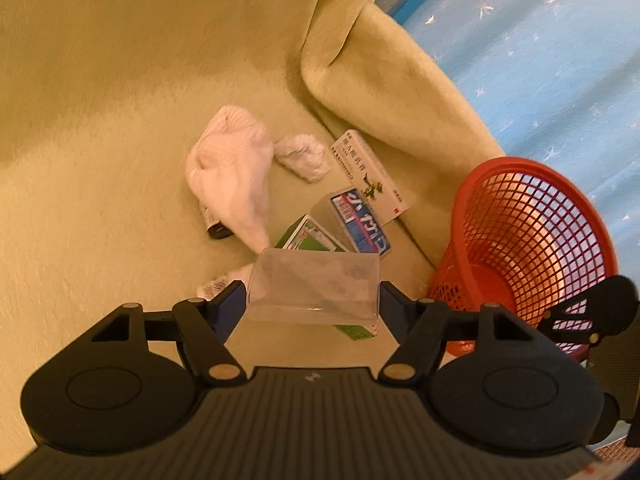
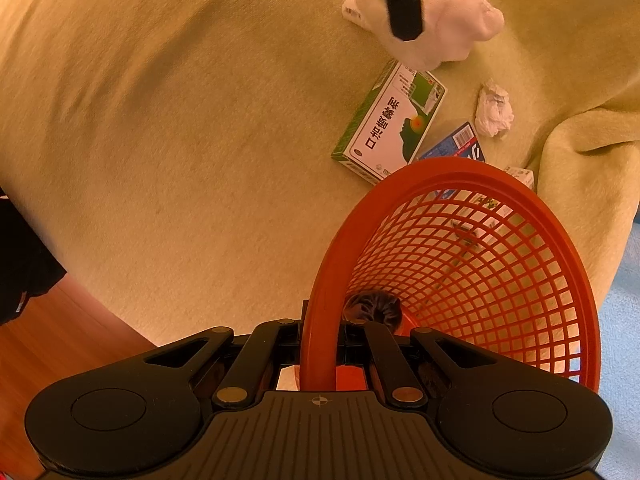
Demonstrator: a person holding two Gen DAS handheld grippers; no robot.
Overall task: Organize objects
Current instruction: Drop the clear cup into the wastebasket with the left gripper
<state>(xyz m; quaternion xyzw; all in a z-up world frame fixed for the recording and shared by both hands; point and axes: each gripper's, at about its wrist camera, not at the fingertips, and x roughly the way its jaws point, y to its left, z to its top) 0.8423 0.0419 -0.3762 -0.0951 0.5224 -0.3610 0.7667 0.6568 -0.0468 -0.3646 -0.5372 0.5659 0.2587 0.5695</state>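
My left gripper [image 1: 314,294] is shut on a clear plastic box [image 1: 316,280], held just above the sofa seat. Under and behind it lie a green and white medicine box [image 1: 308,240], a blue box [image 1: 362,220] and a white carton [image 1: 370,174]. A white sock [image 1: 230,172] and a crumpled tissue [image 1: 302,156] lie further back. My right gripper [image 2: 320,332] is shut on the rim of a red mesh basket [image 2: 460,248], tilted toward the seat's edge. The same green box [image 2: 390,124], blue box [image 2: 452,146], tissue [image 2: 494,110] and sock [image 2: 444,32] show beyond it.
Everything lies on a yellow plush sofa cover [image 1: 120,140] with a raised armrest fold [image 1: 392,92]. A small dark item [image 2: 372,306] sits inside the basket. Blue starred carpet [image 1: 552,60] lies beyond the armrest; wooden floor [image 2: 60,340] and a dark sleeve [image 2: 20,272] are at the left.
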